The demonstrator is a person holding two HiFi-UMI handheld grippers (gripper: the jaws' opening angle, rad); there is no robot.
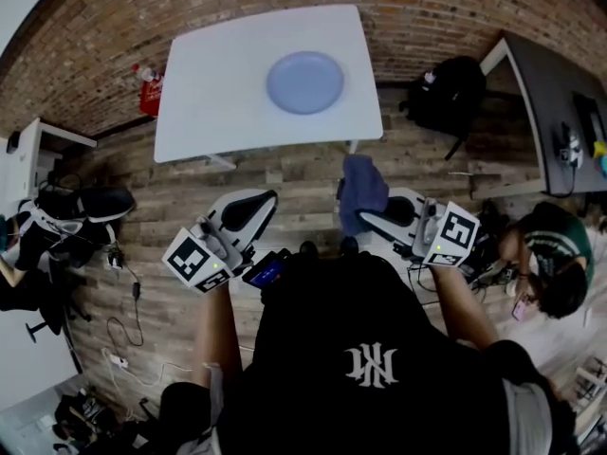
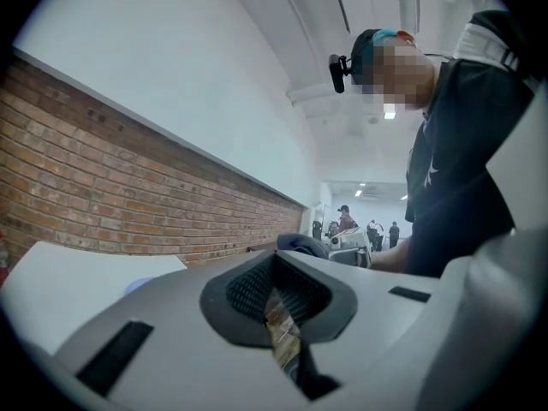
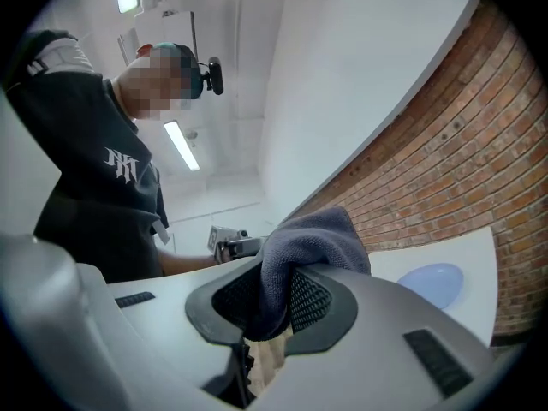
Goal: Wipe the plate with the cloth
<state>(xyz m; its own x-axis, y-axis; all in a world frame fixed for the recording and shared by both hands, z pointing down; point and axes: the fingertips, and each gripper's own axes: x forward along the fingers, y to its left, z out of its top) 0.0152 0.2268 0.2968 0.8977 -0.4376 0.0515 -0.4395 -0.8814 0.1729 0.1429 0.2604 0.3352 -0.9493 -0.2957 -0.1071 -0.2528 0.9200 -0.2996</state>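
Note:
A round pale blue plate (image 1: 304,81) lies on a white table (image 1: 218,93) ahead of me, well beyond both grippers. My right gripper (image 1: 368,218) is held over the wooden floor short of the table. It is shut on a blue-grey cloth (image 1: 363,190) that bunches up out of the jaws. In the right gripper view the cloth (image 3: 312,238) drapes over the right gripper (image 3: 270,306), with the plate (image 3: 432,282) on the table (image 3: 479,255) beyond. My left gripper (image 1: 261,202) hangs to the left, also short of the table. The left gripper (image 2: 276,302) has its pads together with nothing between them.
A black backpack (image 1: 450,93) rests against the brick wall right of the table. A dark desk (image 1: 560,93) and a seated person (image 1: 550,254) are at the right. A red object (image 1: 150,88) sits by the table's left corner. Chairs and cables (image 1: 85,207) crowd the left floor.

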